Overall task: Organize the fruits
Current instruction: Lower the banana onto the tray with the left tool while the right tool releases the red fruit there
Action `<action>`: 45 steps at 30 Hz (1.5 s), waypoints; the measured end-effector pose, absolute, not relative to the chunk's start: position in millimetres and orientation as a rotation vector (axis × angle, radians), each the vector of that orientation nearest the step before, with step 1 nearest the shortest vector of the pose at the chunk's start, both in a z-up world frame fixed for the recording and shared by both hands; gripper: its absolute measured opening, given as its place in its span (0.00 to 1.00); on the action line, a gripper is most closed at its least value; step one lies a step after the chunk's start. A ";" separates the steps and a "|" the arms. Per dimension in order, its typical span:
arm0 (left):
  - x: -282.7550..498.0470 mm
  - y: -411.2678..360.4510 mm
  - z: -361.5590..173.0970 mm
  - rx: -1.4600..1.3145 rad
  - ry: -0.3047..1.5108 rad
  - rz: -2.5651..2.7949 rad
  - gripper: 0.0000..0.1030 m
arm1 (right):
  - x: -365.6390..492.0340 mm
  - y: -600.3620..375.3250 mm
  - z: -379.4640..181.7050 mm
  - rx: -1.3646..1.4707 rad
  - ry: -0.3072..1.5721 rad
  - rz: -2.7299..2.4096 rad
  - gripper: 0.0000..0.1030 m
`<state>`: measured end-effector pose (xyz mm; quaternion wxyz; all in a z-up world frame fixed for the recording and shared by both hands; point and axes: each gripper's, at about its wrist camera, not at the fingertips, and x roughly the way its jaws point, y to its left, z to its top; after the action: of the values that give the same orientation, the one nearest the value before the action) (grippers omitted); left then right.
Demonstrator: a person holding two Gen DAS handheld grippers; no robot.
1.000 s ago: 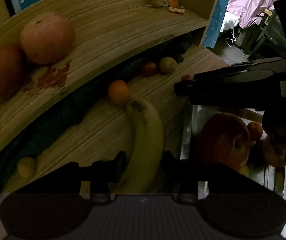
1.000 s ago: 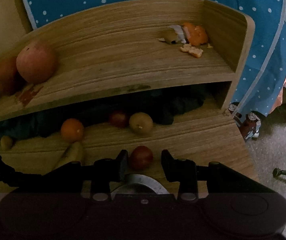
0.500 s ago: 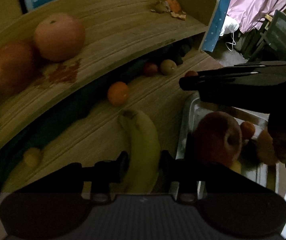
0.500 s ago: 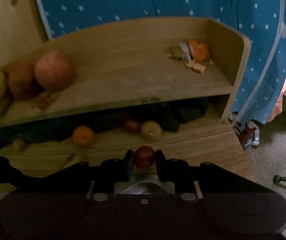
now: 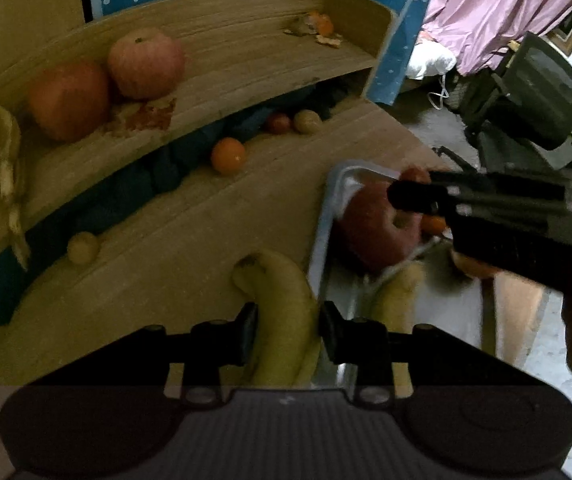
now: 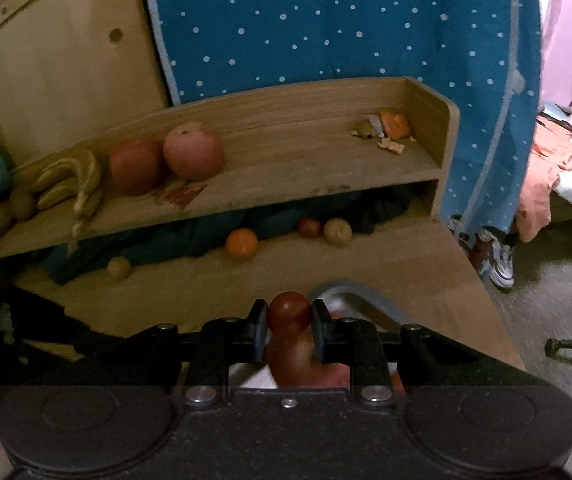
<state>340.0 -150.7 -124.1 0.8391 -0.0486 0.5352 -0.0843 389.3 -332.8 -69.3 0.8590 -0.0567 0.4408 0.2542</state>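
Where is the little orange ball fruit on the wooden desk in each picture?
Left wrist view: the orange sits above the middle, on the desk, in front of the dark cloth under the shelf.
Right wrist view: the orange sits near the middle, just under the shelf's front edge.
Shared landmark: the small red fruit and tan fruit lie side by side to its right.
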 end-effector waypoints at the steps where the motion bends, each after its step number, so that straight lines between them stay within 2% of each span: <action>1: 335.1 -151.3 -121.0 -0.108 1.128 -0.184 0.36 | 380.7 -335.3 -67.3 -0.115 0.930 0.525 0.24; 9: 309.8 -167.5 -102.0 -0.094 1.082 -0.257 0.36 | 328.1 -360.6 -70.7 -0.088 0.979 0.419 0.24; 18: 302.0 -195.3 -118.3 -0.055 1.112 -0.327 0.36 | 297.1 -382.3 -92.7 -0.069 1.044 0.306 0.24; 43: 288.4 -194.3 -137.5 0.017 1.149 -0.346 0.36 | 284.1 -382.8 -121.6 -0.055 1.082 0.205 0.24; 45: 286.4 -194.3 -140.1 0.027 1.161 -0.348 0.37 | 282.5 -381.3 -122.3 -0.058 1.081 0.198 0.27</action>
<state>286.4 -194.3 -140.1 0.8219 0.0128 0.5456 -0.1633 282.5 -381.3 -122.3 0.8524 -0.0274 0.5137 0.0940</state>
